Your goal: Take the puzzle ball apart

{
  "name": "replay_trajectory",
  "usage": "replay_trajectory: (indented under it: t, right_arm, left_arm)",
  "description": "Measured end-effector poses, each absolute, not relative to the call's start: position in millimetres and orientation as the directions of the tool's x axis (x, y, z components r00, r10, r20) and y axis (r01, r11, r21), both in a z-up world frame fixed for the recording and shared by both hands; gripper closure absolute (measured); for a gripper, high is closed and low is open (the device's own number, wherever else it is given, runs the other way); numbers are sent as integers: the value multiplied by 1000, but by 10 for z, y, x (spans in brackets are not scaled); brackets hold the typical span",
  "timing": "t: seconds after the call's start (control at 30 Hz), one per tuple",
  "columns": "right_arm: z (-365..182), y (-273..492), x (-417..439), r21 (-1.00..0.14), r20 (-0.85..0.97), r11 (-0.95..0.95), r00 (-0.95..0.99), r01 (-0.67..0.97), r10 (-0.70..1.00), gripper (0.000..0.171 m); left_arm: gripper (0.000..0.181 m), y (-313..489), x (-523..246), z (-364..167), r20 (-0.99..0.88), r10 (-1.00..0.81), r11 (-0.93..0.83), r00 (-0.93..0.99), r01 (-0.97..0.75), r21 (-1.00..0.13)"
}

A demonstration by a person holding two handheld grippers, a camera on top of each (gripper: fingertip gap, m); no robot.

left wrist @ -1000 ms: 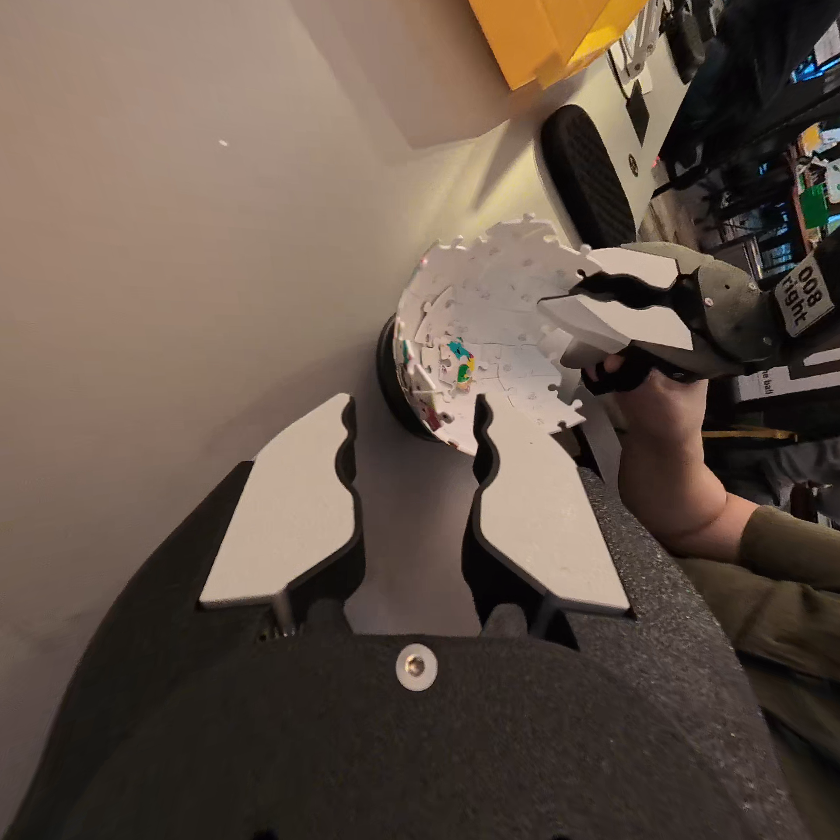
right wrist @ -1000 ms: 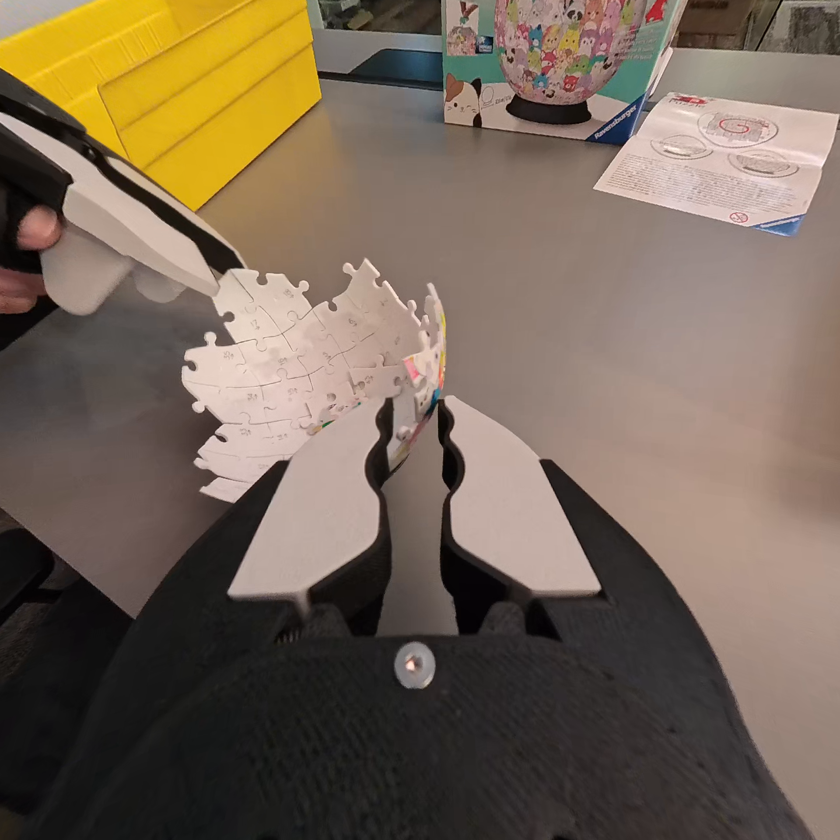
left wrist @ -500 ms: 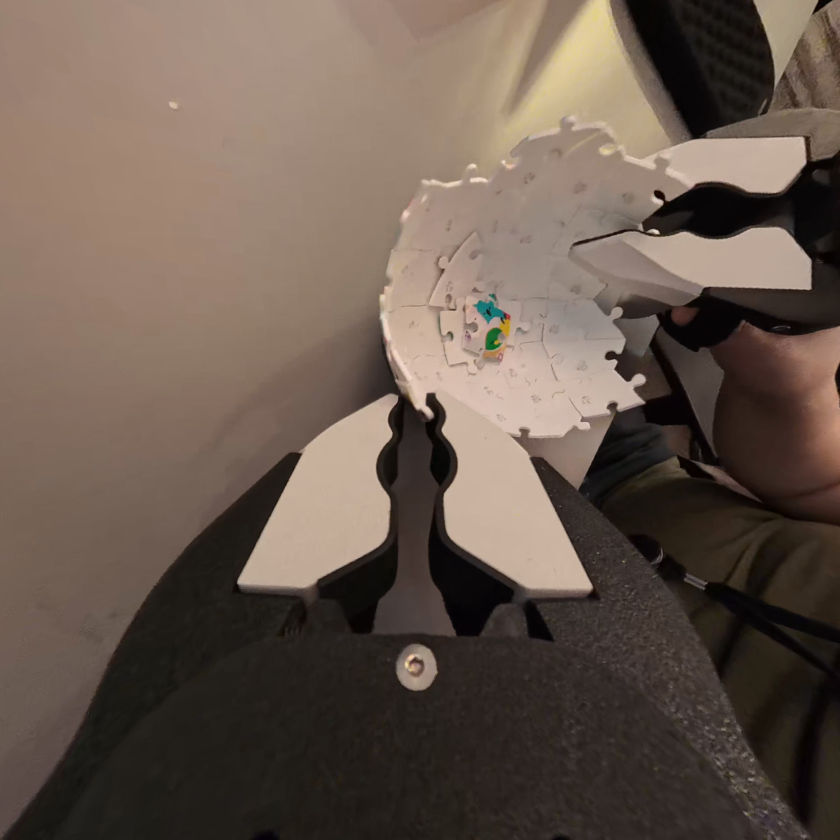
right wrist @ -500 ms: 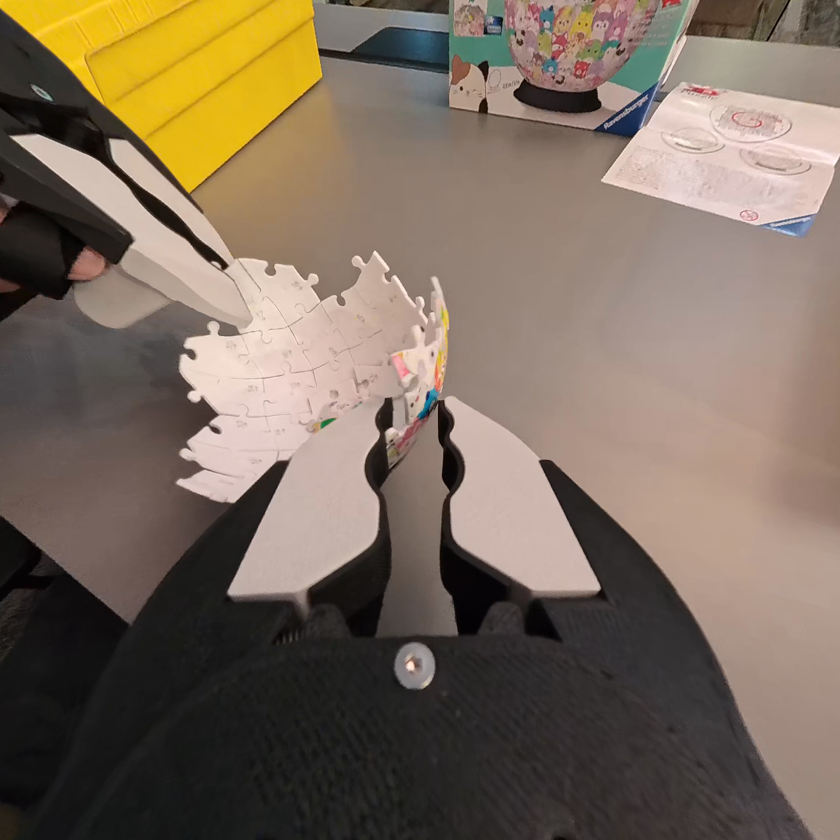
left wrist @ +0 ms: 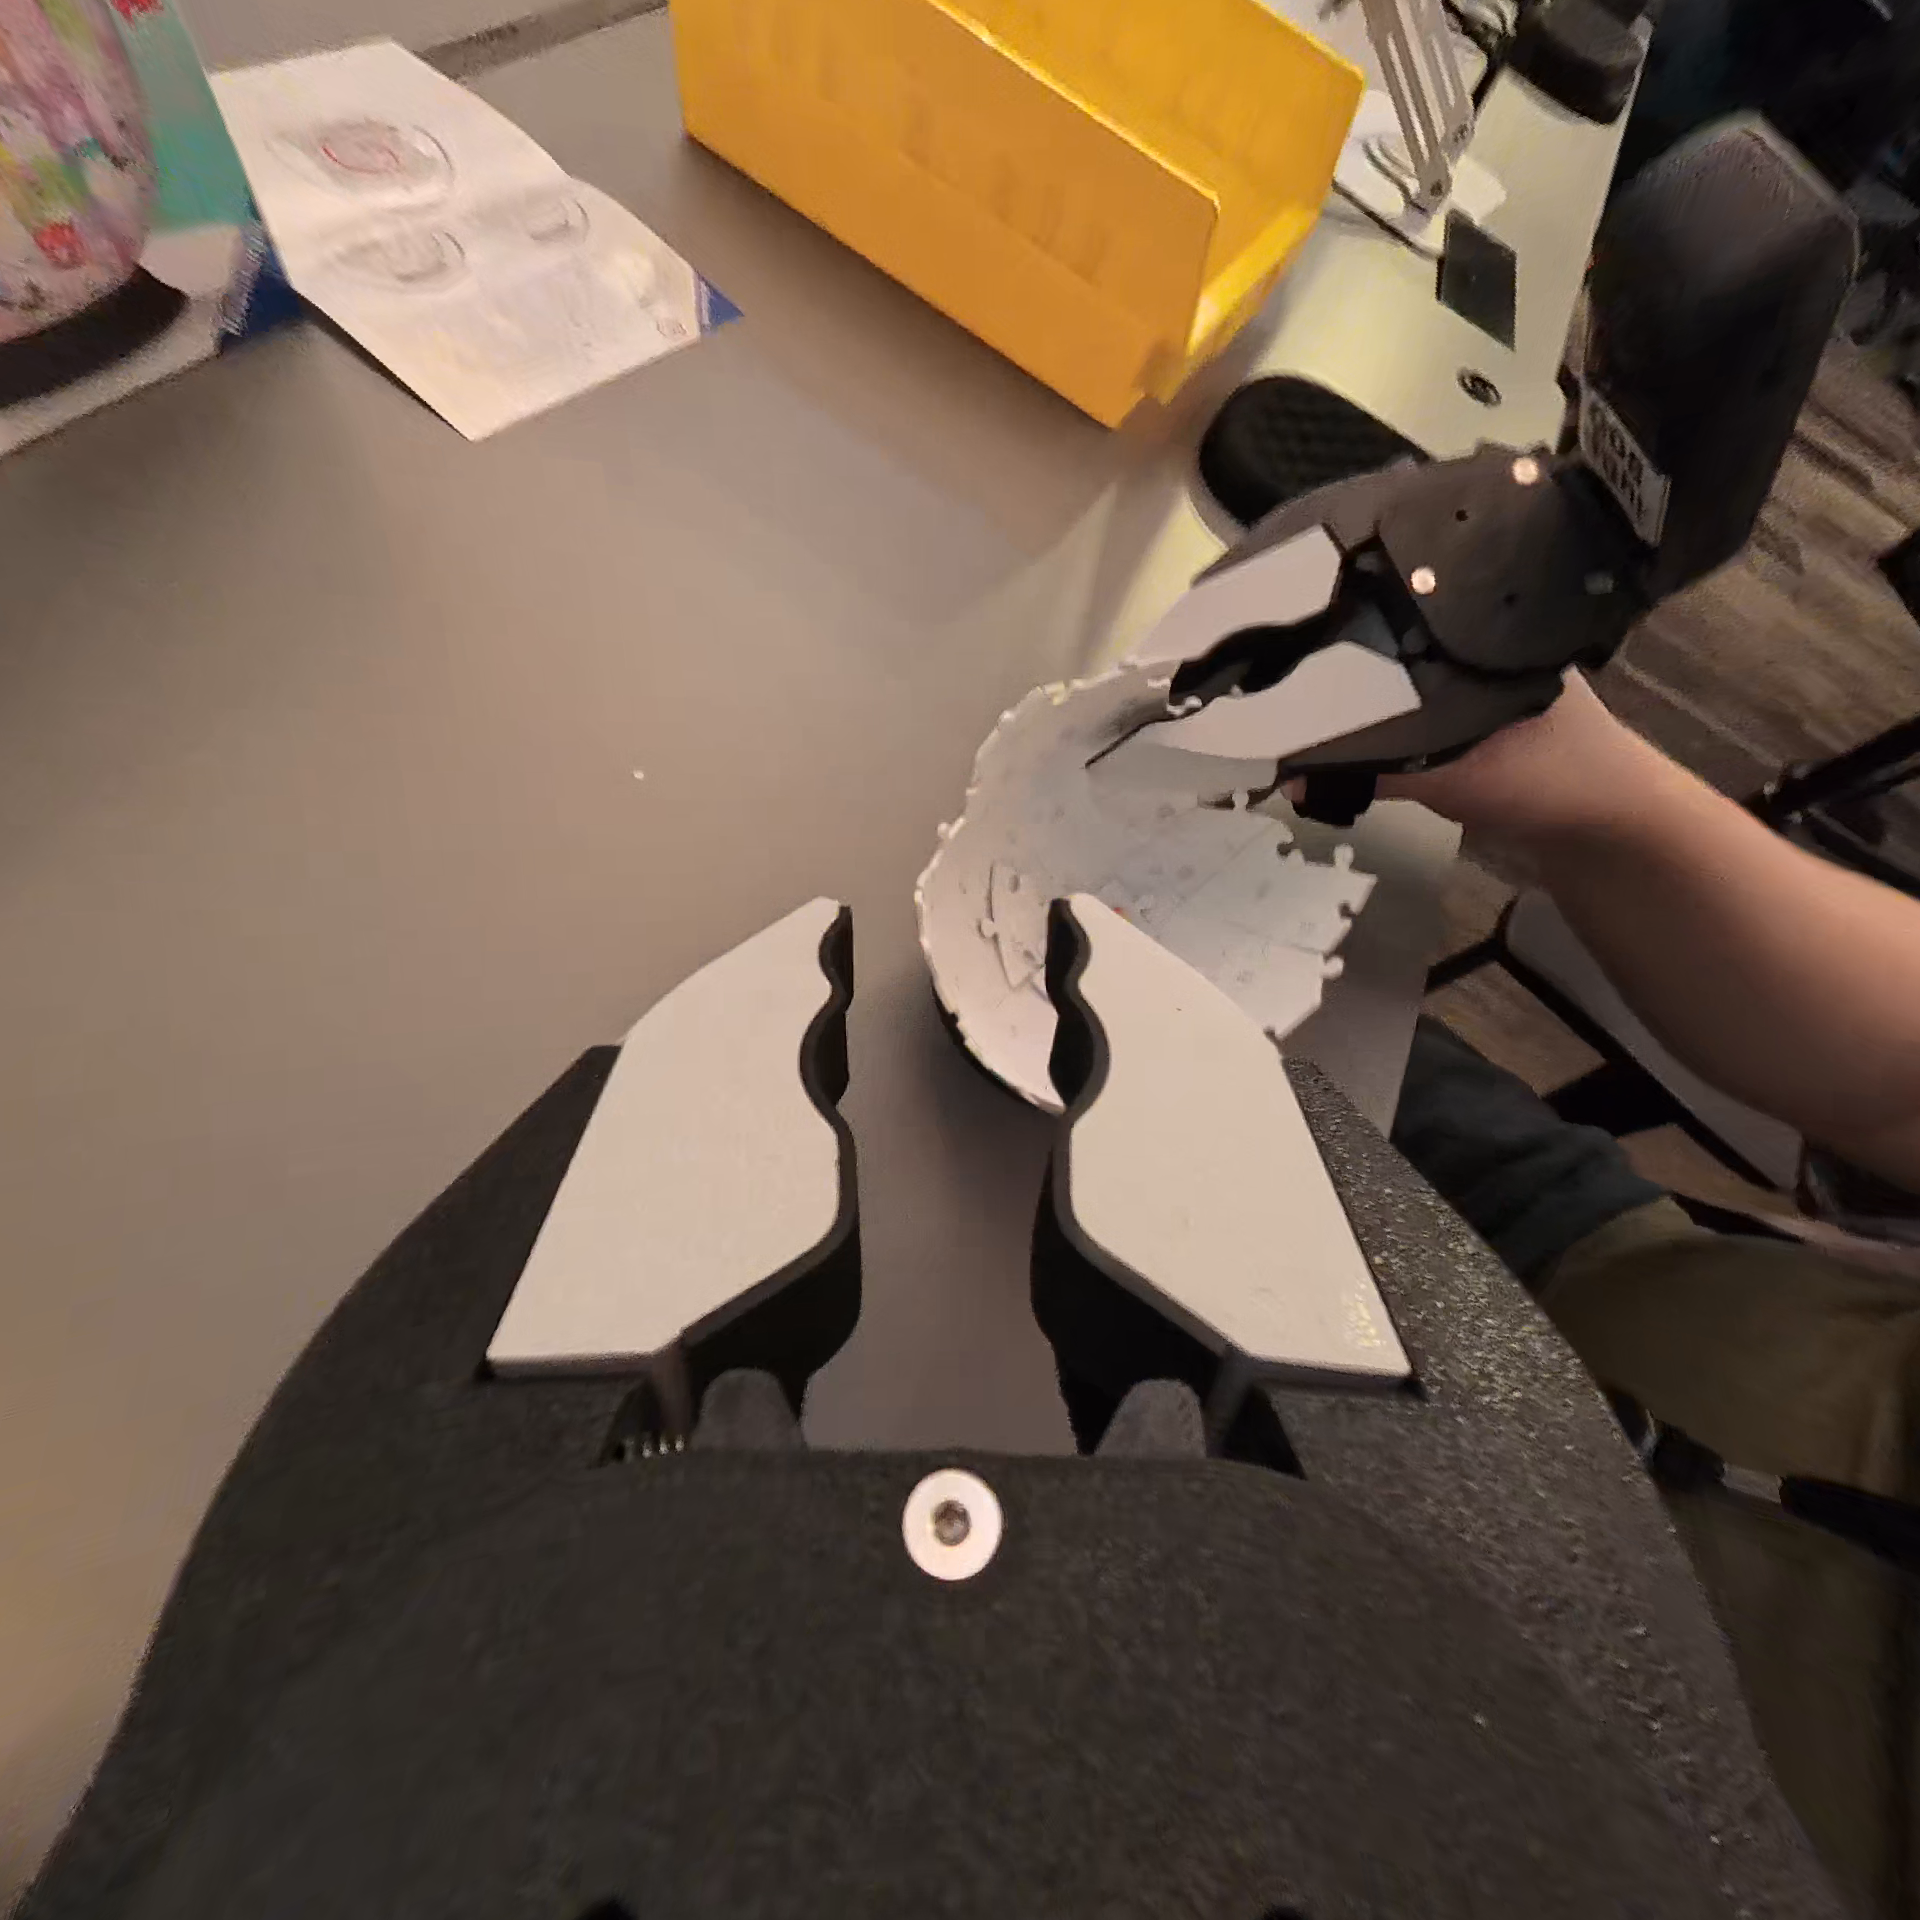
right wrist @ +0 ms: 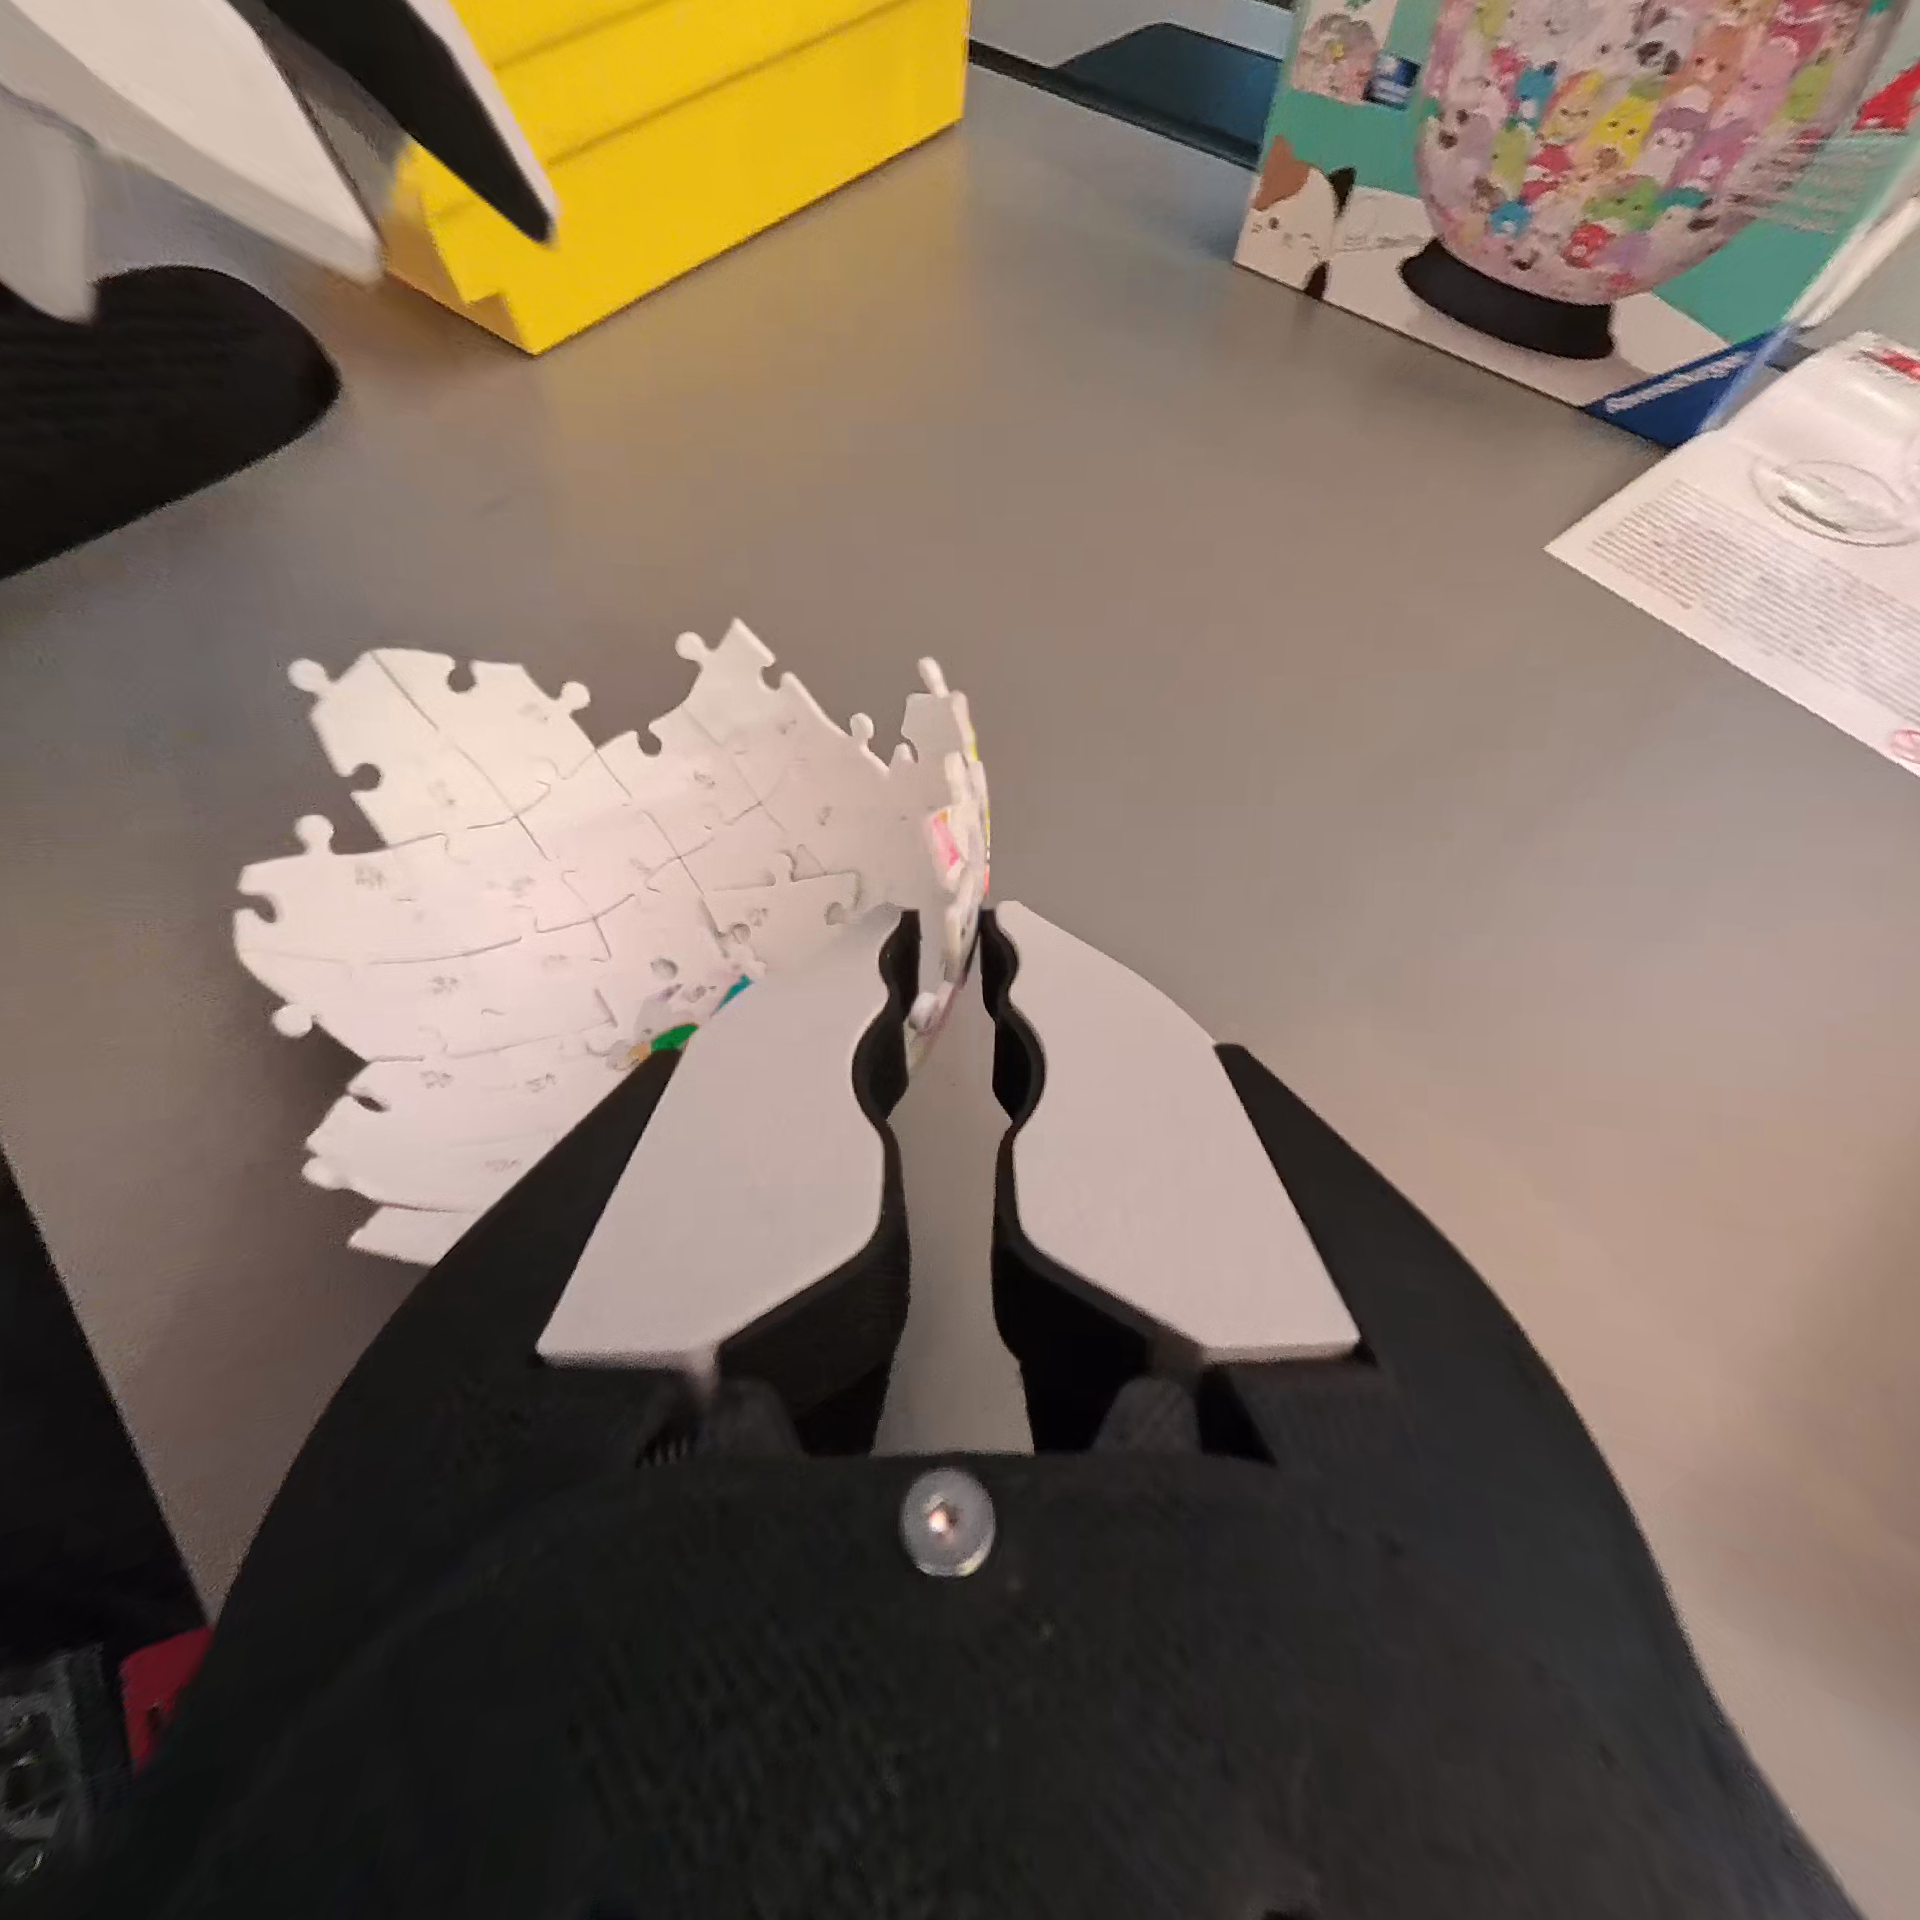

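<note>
What is left of the puzzle ball is an open half shell, white inside with coloured print outside, low over the grey table. My right gripper is shut on the shell's rim at its right edge. In the left wrist view the shell sits just ahead and right of my left gripper, which is open and empty, with the shell's lower edge partly behind its right finger. The right gripper shows there clamped on the upper rim. The left gripper appears blurred at the right wrist view's top left.
A yellow bin stands at the back of the table. The puzzle's picture box and a white instruction leaflet lie at the far right. A person's forearm reaches in from the right. The table edge lies near the shell. Some 12 centimetres of space lies between my two pairs of fingers.
My left gripper was shut on the shell's rim half a second ago. It has opened, let go and drawn back. My right gripper has kept its hold on the rim.
</note>
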State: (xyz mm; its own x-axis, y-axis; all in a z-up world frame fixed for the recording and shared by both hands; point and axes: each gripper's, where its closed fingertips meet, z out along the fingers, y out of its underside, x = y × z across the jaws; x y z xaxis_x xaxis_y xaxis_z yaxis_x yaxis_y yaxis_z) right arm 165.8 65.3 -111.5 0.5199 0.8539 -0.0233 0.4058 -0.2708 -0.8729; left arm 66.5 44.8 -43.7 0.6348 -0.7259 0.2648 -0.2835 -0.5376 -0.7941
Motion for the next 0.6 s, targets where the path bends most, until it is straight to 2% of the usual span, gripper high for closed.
replay_trajectory:
  t: [0.07, 0.2, 0.27, 0.33, 0.4, 0.47, 0.6]
  right_arm:
    - [-1098, 663, 1652, -874, -57, -279, 487, 397, 871, 158]
    - [-945, 647, 1648, -895, -21, -199, 408, 399, 913, 138]
    - [-841, 630, 1670, -887, 23, -138, 341, 441, 940, 128]
    - [-668, 576, 1656, -876, 59, -52, 213, 480, 975, 127]
    - [-525, 497, 1586, -859, -4, -19, 31, 511, 1000, 128]
    - [-445, 516, 1522, -838, -139, -64, -99, 542, 985, 128]
    - [-436, 698, 1353, -777, -367, -199, -172, 597, 914, 138]
  left_arm:
    - [146, 463, 694, -584, 308, -727, -589, 614, -327, -739]
    - [146, 493, 814, -819, 373, -726, -651, 578, -402, -644]
    - [149, 493, 880, -901, 353, -748, -640, 562, -470, -608]
    - [150, 515, 910, -974, 291, -781, -602, 552, -544, -584]
    - [151, 511, 957, -1020, 267, -808, -572, 525, -590, -570]
    - [150, 498, 999, -1048, 278, -818, -564, 505, -603, -565]
    - [153, 483, 987, -1124, 304, -802, -590, 513, -603, -537]
